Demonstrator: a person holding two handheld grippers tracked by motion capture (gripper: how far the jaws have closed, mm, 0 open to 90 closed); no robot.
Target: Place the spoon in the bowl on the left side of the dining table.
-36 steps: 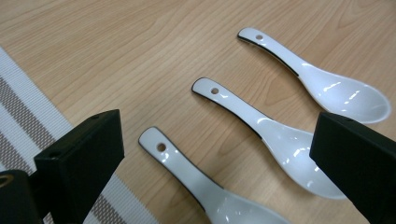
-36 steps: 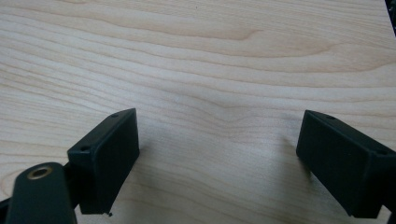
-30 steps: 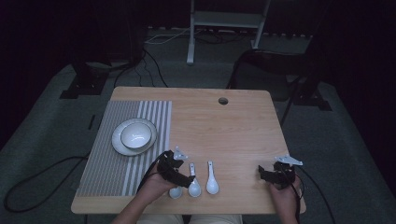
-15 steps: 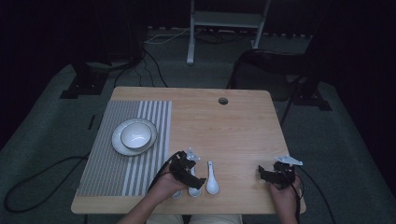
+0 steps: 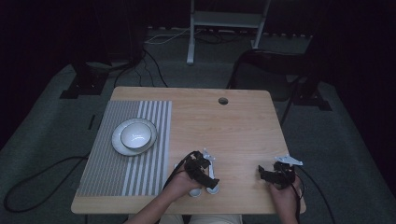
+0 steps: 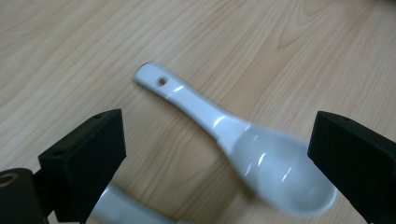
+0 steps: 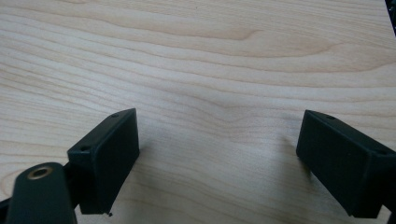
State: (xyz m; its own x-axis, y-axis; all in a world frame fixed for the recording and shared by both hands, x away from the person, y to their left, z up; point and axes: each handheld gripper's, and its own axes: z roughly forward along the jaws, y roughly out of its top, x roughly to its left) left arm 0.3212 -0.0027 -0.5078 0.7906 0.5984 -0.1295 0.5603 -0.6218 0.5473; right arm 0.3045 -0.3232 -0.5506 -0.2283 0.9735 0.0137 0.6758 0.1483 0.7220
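The high view looks forward and down from above the near edge, taking in the whole pale wooden table [image 5: 233, 130]. Each gripper view sits close above that wood grain; the left one shares the glossy white ceramic spoon [image 6: 243, 144] with the high view [image 5: 212, 179]

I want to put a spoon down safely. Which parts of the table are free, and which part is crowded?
Free: the bare wood between the striped mat and the right gripper, up to the cable hole; also the mat's near part, below the bowl. Crowded: the near edge under the left gripper, where white spoons lie close together.
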